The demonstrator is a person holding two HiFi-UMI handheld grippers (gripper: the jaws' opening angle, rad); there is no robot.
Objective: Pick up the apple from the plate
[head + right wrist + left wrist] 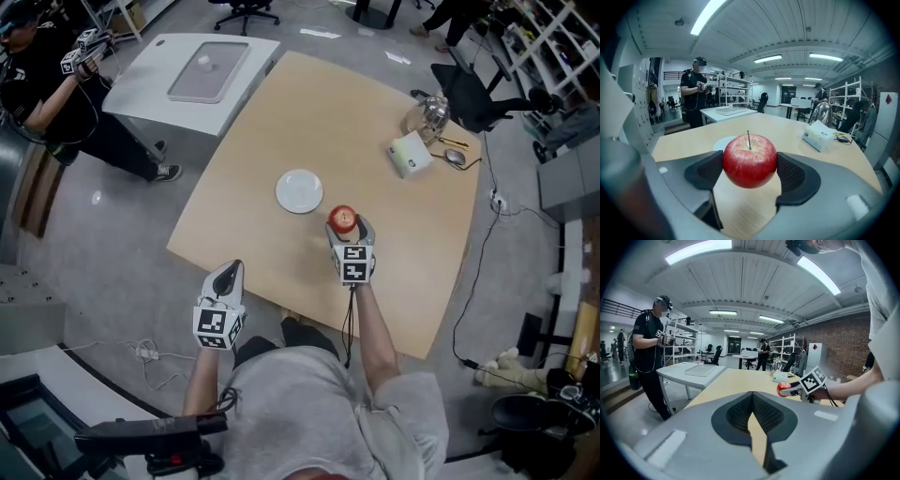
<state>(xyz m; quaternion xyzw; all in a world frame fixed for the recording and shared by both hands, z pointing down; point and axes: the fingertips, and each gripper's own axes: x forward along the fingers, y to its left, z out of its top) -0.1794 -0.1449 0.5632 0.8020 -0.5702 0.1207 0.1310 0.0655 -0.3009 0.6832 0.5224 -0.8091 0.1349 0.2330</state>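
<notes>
A red apple (749,160) with its stem up is clamped between both pads of my right gripper (750,171), lifted clear above the wooden table (281,112). From the head view the apple (343,218) sits just right of and nearer than the empty white plate (299,190). In the right gripper view the plate (723,142) shows behind the apple. My left gripper (228,277) hovers at the table's near edge, its pads touching with nothing between them. The left gripper view also catches the apple (783,388) held over the table.
A white tissue box (411,154), a glass kettle (427,116) and small items lie at the table's far right. A grey table with a tray (208,71) stands beyond. A person in black (47,84) stands at the far left. Office chairs surround.
</notes>
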